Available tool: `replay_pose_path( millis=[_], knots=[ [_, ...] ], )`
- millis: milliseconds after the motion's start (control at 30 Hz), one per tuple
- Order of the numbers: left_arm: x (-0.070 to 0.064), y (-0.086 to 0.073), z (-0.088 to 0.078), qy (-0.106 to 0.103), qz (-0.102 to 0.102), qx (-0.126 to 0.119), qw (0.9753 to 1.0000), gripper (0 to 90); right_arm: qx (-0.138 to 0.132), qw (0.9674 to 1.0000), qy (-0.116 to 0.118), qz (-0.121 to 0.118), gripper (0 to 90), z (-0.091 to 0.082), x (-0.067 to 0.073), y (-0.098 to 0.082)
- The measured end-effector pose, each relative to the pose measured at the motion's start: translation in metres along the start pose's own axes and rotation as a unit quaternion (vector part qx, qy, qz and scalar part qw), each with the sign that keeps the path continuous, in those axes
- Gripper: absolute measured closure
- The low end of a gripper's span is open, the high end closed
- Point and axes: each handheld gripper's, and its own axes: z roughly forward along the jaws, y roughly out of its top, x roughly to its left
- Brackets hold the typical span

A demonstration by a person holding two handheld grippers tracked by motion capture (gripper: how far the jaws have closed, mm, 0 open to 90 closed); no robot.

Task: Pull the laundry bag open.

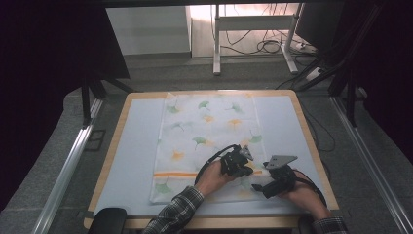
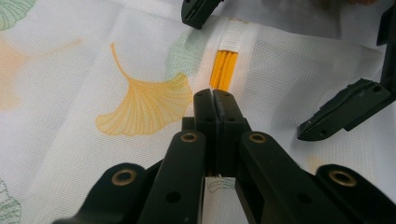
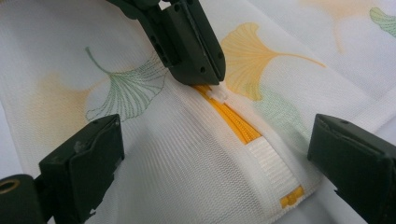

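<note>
White mesh laundry bag (image 1: 207, 146) printed with ginkgo leaves lies flat on the pale blue table mat (image 1: 131, 156), filling the middle of the mat, long side running away from the person. Orange zipper (image 3: 231, 119) runs across the bag near its near end, ending at a white fabric tab (image 3: 268, 161) by the bag's right edge.

Left gripper (image 1: 237, 163): jaws clenched tight, pads pressed together with no gap in the left gripper view (image 2: 215, 100). From the right gripper view (image 3: 212, 77) its tips sit right at the white zipper pull (image 3: 218, 93), which pokes out just under the pads; looks pinched on the pull, tips touching the mesh. Gripper points down and forward onto the zipper line, left hand (image 1: 212, 178) behind it, plaid sleeve (image 1: 178, 209) coming in from the bottom edge.

Right gripper (image 1: 272, 183): jaws spread wide, released, holding nothing. In its own view (image 3: 215, 154) the two pads straddle the zipper end and the white tab, bag corner between them; can't tell if the pads rest on the mesh. In the left gripper view one of its fingers (image 2: 345, 109) lies just right of the zipper. Right hand (image 1: 304, 195) sits at the near right corner of the bag.

The two grippers are close together, left just beyond right along the zipper.
</note>
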Motion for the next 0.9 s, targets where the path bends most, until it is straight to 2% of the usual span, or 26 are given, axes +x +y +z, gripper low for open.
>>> replay_pose_path(
  millis=[200, 300, 400, 633, 900],
  knots=[
    [0.0015, 0.0009, 0.0011, -0.004, -0.010, -0.001, 0.9999, 89.1, 0.004, 1.0000, 0.002, -0.003, 2.2, 0.0010, -0.0001, 0.0019],
    [0.0016, 0.0012, 0.0012, -0.005, -0.018, -0.001, 0.9998, 88.8, 0.009, 0.9998, 0.013, -0.015, 0.0, 0.0028, -0.0009, 0.0029],
    [0.0020, 0.0000, 0.0010, -0.005, -0.013, -0.004, 0.9999, 89.6, 0.013, 0.9996, 0.017, -0.021, 0.0, 0.0035, -0.0027, 0.0044],
    [0.0036, -0.0023, -0.0027, 0.001, -0.003, -0.003, 1.0000, 90.0, 0.024, 0.9996, 0.012, -0.012, 2.6, 0.0024, -0.0020, 0.0058],
    [0.0083, -0.0079, -0.0070, -0.009, -0.007, -0.011, 0.9999, 90.0, 0.023, 0.9997, 0.008, -0.008, 4.5, 0.0016, -0.0021, 0.0054]
  ],
)
